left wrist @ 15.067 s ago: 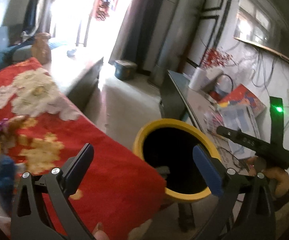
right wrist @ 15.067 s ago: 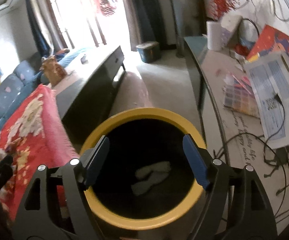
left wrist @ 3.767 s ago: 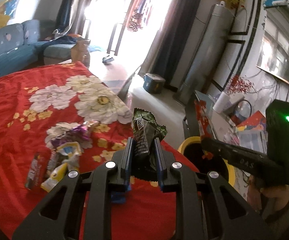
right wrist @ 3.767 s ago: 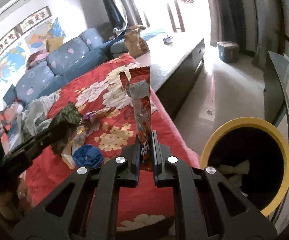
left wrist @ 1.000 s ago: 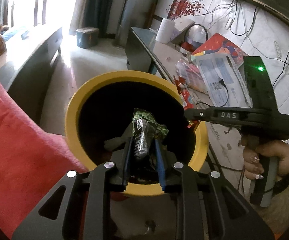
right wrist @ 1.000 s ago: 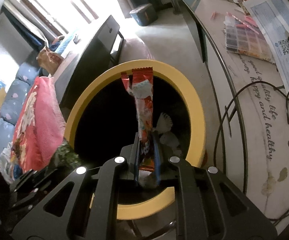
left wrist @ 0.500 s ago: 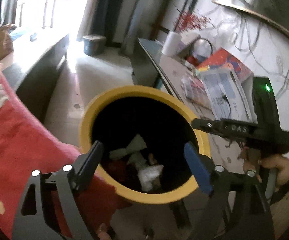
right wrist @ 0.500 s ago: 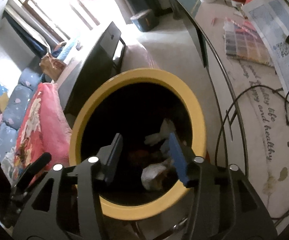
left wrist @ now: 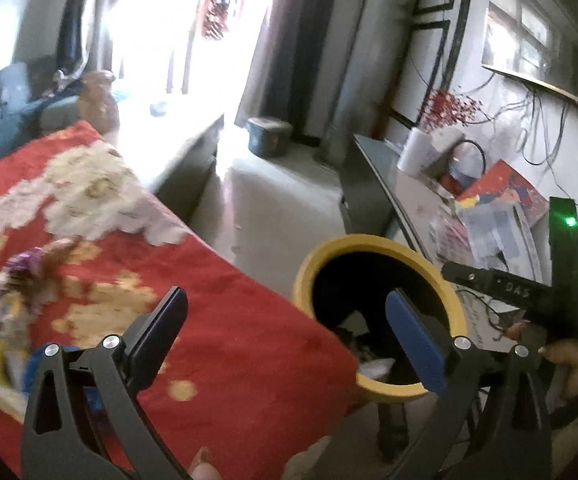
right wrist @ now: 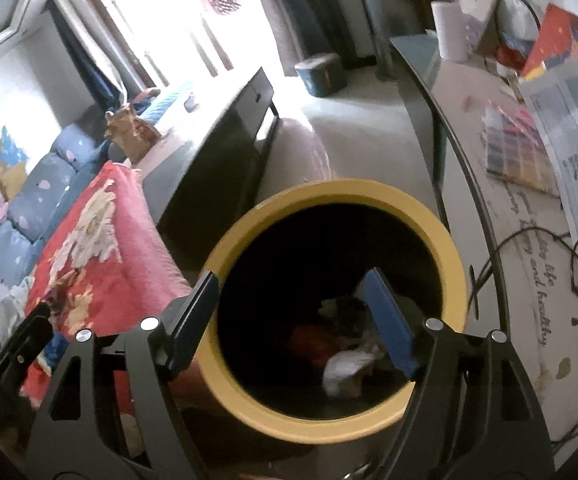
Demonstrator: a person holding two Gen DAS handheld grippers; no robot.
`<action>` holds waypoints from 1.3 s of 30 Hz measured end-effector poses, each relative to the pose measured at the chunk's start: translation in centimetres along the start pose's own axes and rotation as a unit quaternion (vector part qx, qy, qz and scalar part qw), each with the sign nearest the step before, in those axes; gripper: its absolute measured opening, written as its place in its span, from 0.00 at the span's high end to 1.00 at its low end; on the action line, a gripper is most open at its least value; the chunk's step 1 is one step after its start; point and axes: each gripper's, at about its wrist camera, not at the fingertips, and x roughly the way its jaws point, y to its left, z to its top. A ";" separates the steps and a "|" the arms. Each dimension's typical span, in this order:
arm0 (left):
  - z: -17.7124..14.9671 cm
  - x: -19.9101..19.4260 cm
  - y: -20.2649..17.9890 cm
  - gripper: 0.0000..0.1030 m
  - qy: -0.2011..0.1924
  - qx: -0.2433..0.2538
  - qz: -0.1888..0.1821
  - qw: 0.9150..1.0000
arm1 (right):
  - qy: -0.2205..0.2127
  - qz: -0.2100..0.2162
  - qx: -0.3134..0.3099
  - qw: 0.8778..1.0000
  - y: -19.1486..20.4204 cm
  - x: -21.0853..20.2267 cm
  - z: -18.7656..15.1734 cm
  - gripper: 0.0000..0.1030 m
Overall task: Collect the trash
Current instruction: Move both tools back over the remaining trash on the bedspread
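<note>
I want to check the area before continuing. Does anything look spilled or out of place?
Nothing is spilled around the yellow bin. Several wrappers lie scattered on the red floral blanket, not yet collected; blur hides their detail. Otherwise nothing stands out.

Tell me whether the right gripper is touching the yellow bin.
Apart. In the right wrist view the right gripper hangs above the yellow bin, its opening jaws empty, with the trash far below them at the bottom.

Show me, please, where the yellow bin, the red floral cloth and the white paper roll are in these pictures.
yellow bin (right wrist: 331,194): right wrist view, far side of its yellow rim.
red floral cloth (left wrist: 225,300): left wrist view, plain red part near its corner.
white paper roll (right wrist: 451,34): right wrist view, middle of its side.
</note>
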 end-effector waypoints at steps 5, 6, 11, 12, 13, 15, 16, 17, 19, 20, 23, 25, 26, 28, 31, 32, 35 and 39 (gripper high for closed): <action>0.5 -3.1 1.7 0.06 -0.027 -0.010 0.020 0.999 | -0.012 0.008 -0.029 0.999 3.0 -1.2 0.1 0.30; 0.4 -3.6 2.1 0.06 -0.031 -0.012 0.022 0.999 | -0.013 0.009 -0.033 0.999 3.5 -1.3 0.1 0.30; 0.2 -5.9 3.5 0.06 -0.053 -0.018 0.048 0.997 | -0.007 0.029 -0.068 0.997 7.0 -1.8 -0.1 0.30; 0.3 -6.5 3.9 0.06 -0.059 -0.019 0.054 0.997 | -0.005 0.034 -0.075 0.997 7.7 -1.8 -0.2 0.30; 0.4 -7.1 4.3 0.06 -0.065 -0.021 0.061 0.996 | -0.003 0.038 -0.082 0.996 8.3 -1.9 -0.4 0.30; 0.5 -7.8 4.9 0.06 -0.071 -0.023 0.071 0.995 | 0.000 0.044 -0.093 0.995 9.3 -1.9 -0.6 0.29; 0.5 -8.2 5.2 0.06 -0.073 -0.025 0.077 0.994 | 0.002 0.047 -0.097 0.994 9.9 -2.0 -0.7 0.29; 0.5 -8.7 5.7 0.06 -0.077 -0.030 0.083 0.993 | 0.004 0.050 -0.102 0.994 10.4 -2.0 -0.9 0.29; 0.6 -9.2 6.5 0.06 -0.081 -0.038 0.090 0.992 | 0.008 0.062 -0.108 0.992 11.6 -2.1 -1.2 0.28; 0.6 -9.4 6.8 0.06 -0.082 -0.042 0.094 0.991 | 0.010 0.067 -0.112 0.991 12.2 -2.1 -1.4 0.28; 0.5 -10.2 8.4 0.06 -0.084 -0.057 0.107 0.989 | 0.016 0.077 -0.130 0.988 14.0 -2.0 -1.9 0.28; 0.4 -10.6 9.1 0.06 -0.087 -0.064 0.113 0.988 | 0.021 0.085 -0.144 0.986 15.3 -2.0 -2.4 0.28; 0.4 -10.8 9.6 0.06 -0.088 -0.069 0.116 0.987 | 0.023 0.088 -0.149 0.985 15.8 -1.9 -2.5 0.28; 0.3 -11.2 10.6 0.06 -0.090 -0.079 0.123 0.985 | 0.029 0.096 -0.160 0.982 16.9 -1.8 -2.9 0.28; 0.1 -11.8 12.2 0.06 -0.095 -0.094 0.132 0.982 | 0.039 0.106 -0.176 0.978 18.7 -1.4 -3.7 0.28; 0.0 -12.0 12.7 0.06 -0.096 -0.099 0.134 0.981 | 0.042 0.111 -0.183 0.976 19.5 -1.3 -3.9 0.28; -0.3 -12.6 14.4 0.06 -0.099 -0.117 0.143 0.978 | 0.046 0.120 -0.197 0.972 21.1 -1.1 -4.6 0.28; -0.8 -13.3 16.7 0.06 -0.101 -0.141 0.155 0.973 | 0.050 0.132 -0.212 0.967 23.1 -0.7 -5.2 0.28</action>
